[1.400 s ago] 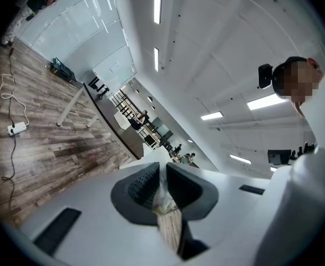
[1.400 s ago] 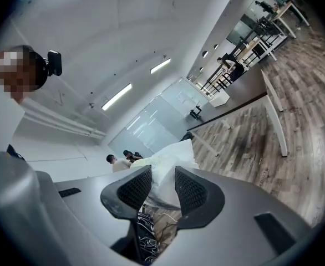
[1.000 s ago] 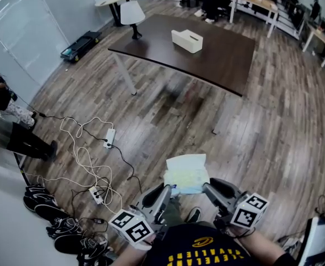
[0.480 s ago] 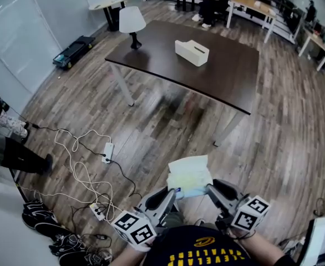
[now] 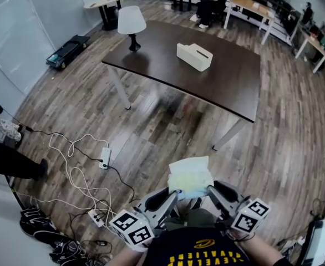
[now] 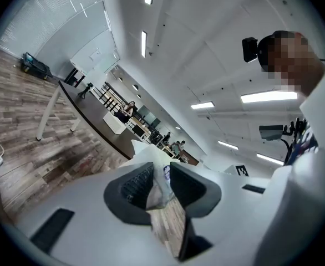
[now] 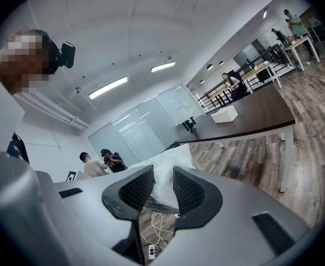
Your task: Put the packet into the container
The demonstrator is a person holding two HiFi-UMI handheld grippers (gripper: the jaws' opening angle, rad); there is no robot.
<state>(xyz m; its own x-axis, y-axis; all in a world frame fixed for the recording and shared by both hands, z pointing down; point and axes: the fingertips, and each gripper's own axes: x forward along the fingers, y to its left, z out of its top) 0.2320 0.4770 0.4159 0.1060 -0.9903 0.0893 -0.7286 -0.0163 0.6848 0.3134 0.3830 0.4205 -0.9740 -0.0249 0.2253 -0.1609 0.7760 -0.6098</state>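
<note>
A pale, crinkly packet (image 5: pixel 190 177) hangs over the wooden floor, held at its near edge between my two grippers. My left gripper (image 5: pixel 175 195) is shut on the packet's left corner (image 6: pixel 157 188). My right gripper (image 5: pixel 209 189) grips the right side, with the packet (image 7: pixel 163 173) pressed between its ribbed pads. The white box-shaped container (image 5: pixel 194 56) stands on the dark table (image 5: pixel 229 76) ahead, well beyond the grippers. It also shows small in the left gripper view (image 6: pixel 114 126) and the right gripper view (image 7: pixel 224 114).
A white lamp (image 5: pixel 131 21) stands on the table's left end. White cables and a power strip (image 5: pixel 104 158) lie on the floor at left, with shoes (image 5: pixel 37 218) at lower left. A person's legs (image 5: pixel 7 162) stand at the left edge. Desks with seated people fill the back.
The table and container have slid a little lower and nearer in the head view. The packet stays held between both grippers in the same way.
</note>
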